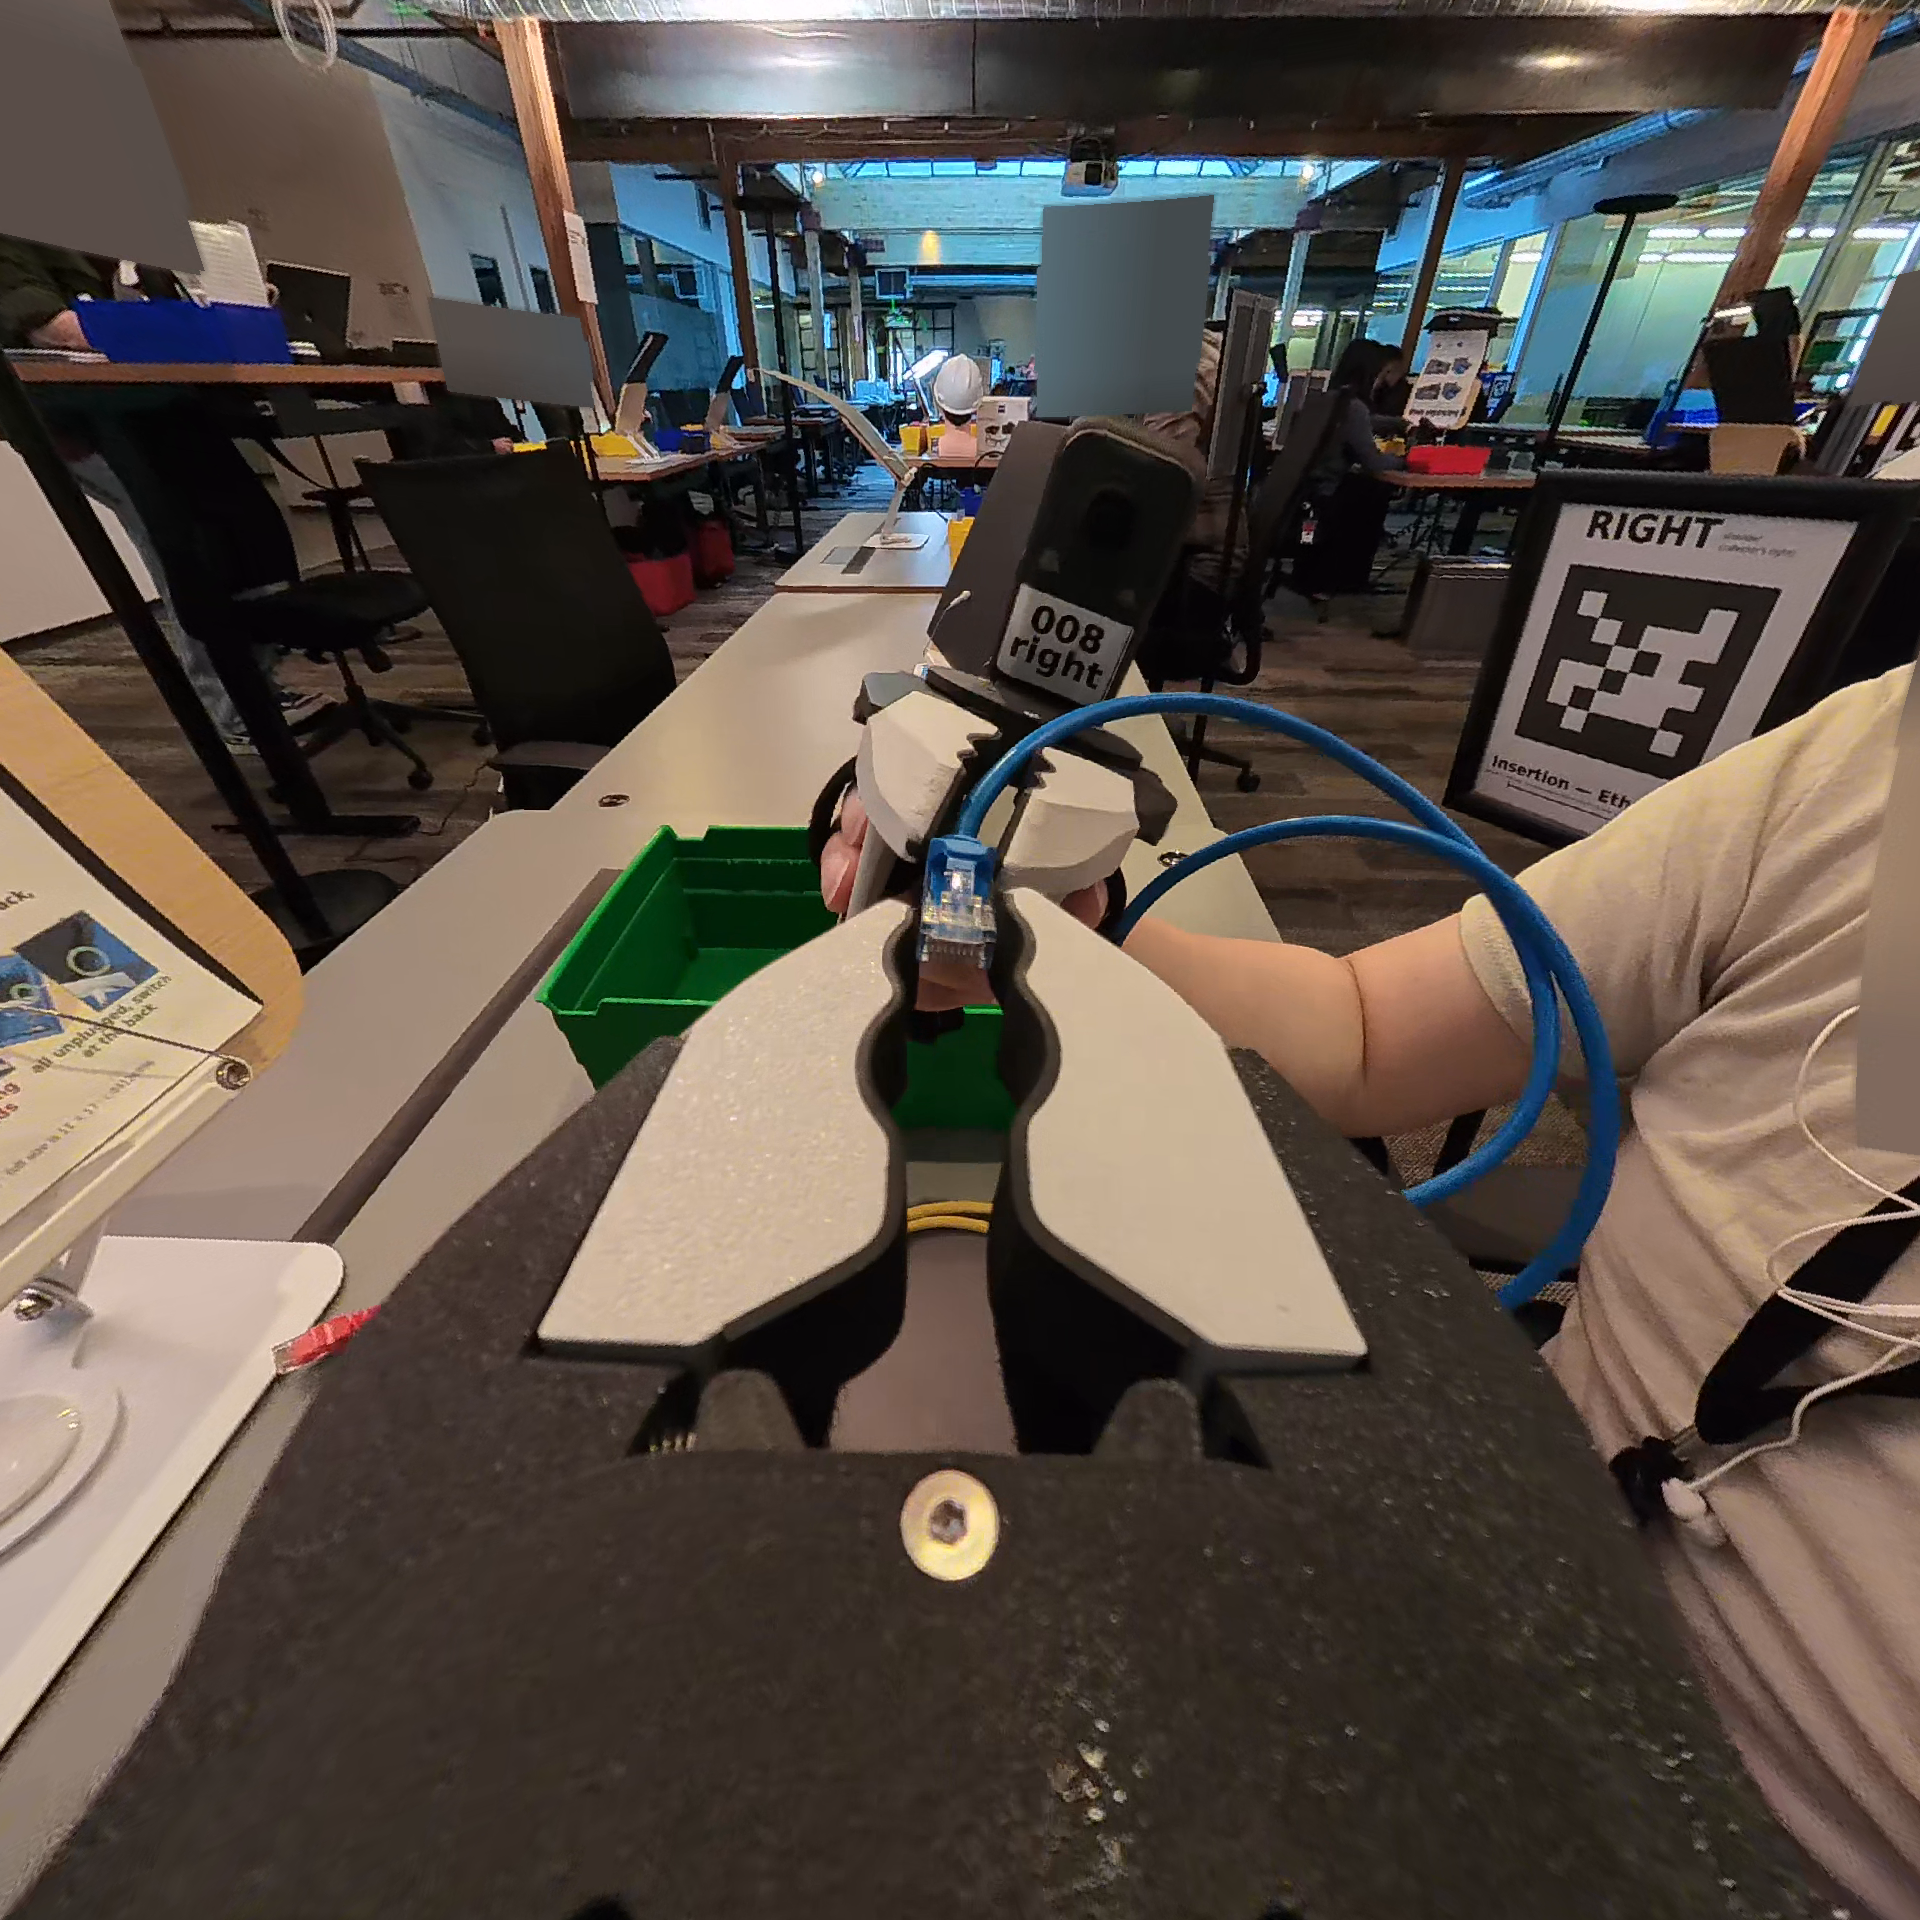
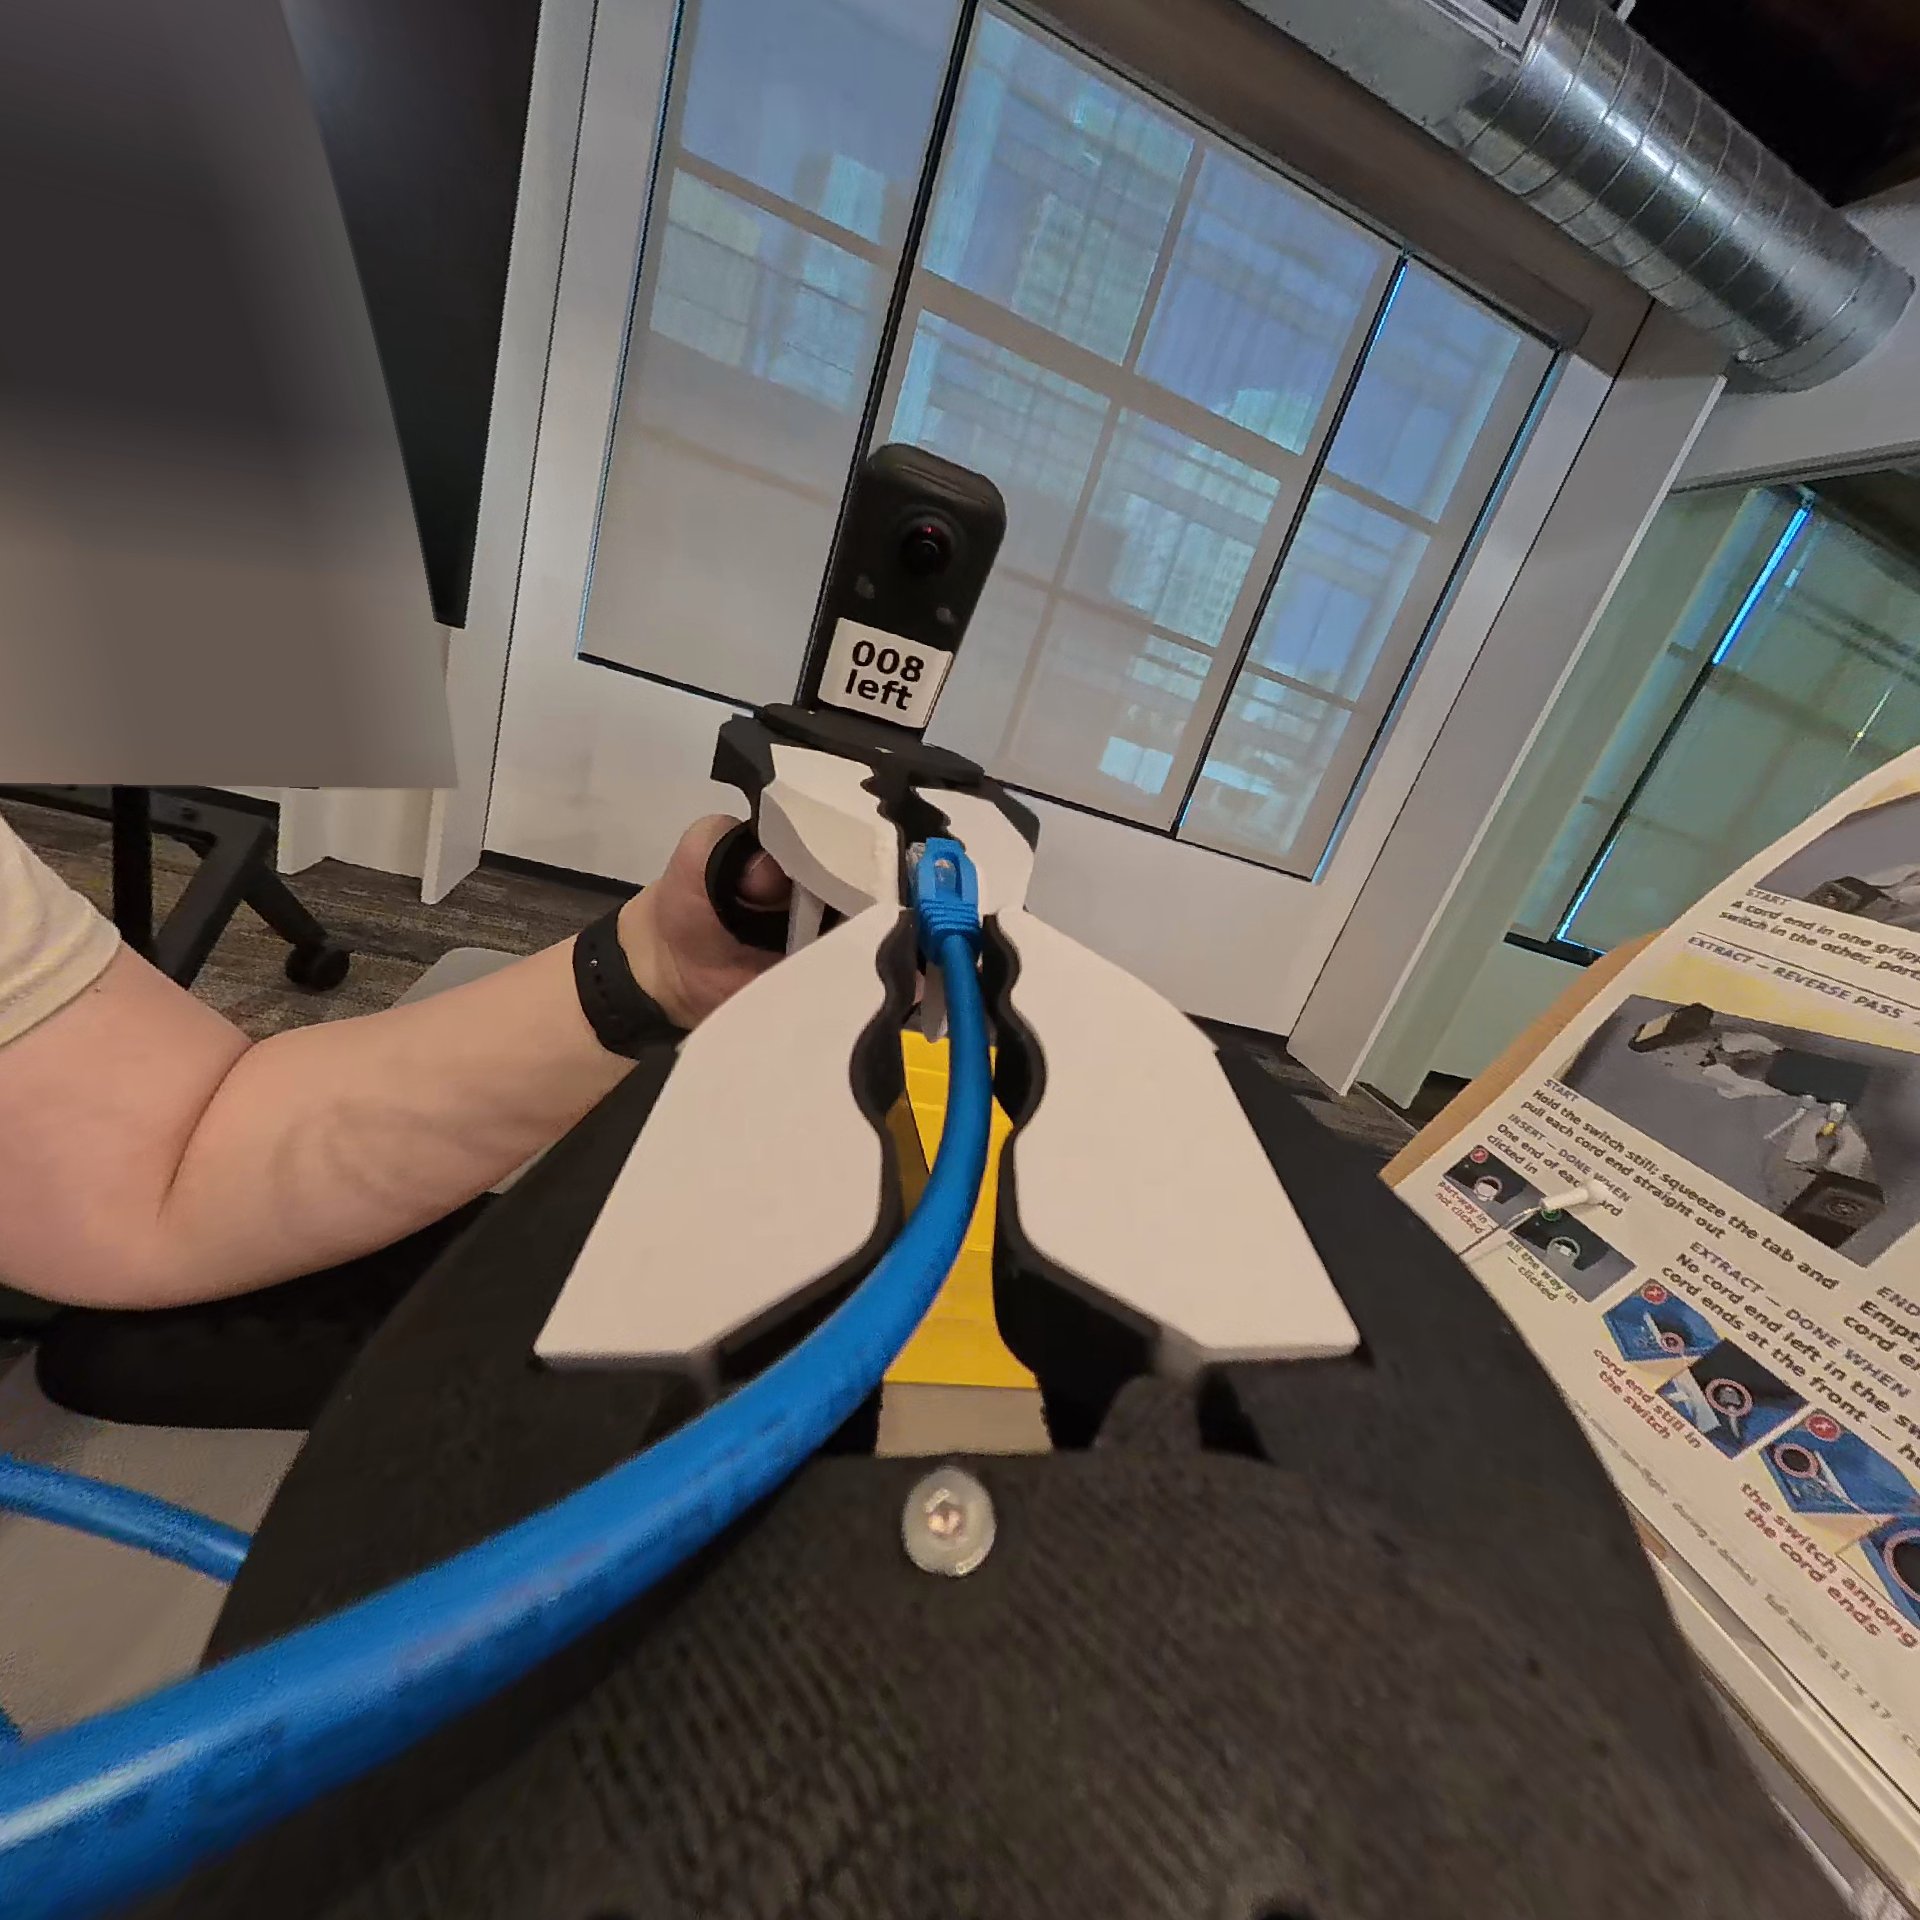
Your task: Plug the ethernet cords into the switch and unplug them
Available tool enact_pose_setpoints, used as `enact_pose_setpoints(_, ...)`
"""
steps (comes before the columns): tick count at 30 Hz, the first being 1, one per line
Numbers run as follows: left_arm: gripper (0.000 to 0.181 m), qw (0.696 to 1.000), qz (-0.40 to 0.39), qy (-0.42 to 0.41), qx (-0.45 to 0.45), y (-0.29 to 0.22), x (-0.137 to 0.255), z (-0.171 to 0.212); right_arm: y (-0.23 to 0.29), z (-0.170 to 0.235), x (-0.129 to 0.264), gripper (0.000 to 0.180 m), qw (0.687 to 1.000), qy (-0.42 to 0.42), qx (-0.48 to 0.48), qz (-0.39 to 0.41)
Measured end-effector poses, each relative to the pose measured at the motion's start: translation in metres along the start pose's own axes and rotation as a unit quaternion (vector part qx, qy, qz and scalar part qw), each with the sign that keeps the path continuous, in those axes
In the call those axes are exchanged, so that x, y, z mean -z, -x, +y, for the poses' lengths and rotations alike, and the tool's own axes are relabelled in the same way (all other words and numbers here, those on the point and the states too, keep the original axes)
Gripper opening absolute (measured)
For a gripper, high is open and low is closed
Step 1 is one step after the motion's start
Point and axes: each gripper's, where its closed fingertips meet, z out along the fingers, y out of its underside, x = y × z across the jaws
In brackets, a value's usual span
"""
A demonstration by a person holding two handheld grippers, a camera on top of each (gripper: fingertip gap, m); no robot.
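no plug is seen seated in a switch, and the switch itself is not found in either view – so the task is judged to have insertions and removals left, though how many passes are done cannot be told. the blue ethernet cord [image 2: 727, 1434] is held in the air above the worktop [image 1: 727, 675], well clear of its surface. the right gripper [image 2: 940, 940] is closed narrowly on the cord just behind the plug [image 1: 951, 883], the cord being led back between its fingers and looped wide past the person's arm. the plug is presented between the tips of the left gripper [image 1: 958, 940], whose claw is set narrow – whether it is actually pinched there cannot be told. the plug looks intact: a blue boot, a clear tip, contacts faintly visible. a red plug [image 1: 322, 1338] lies loose near the worktop's left edge, and an empty-looking green bin [image 1: 623, 997] is placed further along the worktop.
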Motion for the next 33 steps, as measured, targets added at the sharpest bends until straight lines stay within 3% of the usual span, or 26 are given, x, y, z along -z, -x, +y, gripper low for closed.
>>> enact_pose_setpoints(33,0.012,1.0,-0.014,0.023,-0.01,0.003,0.0,0.007,-0.002,0.01,0.0,0.013,0.998,0.031,-0.054,-0.021)
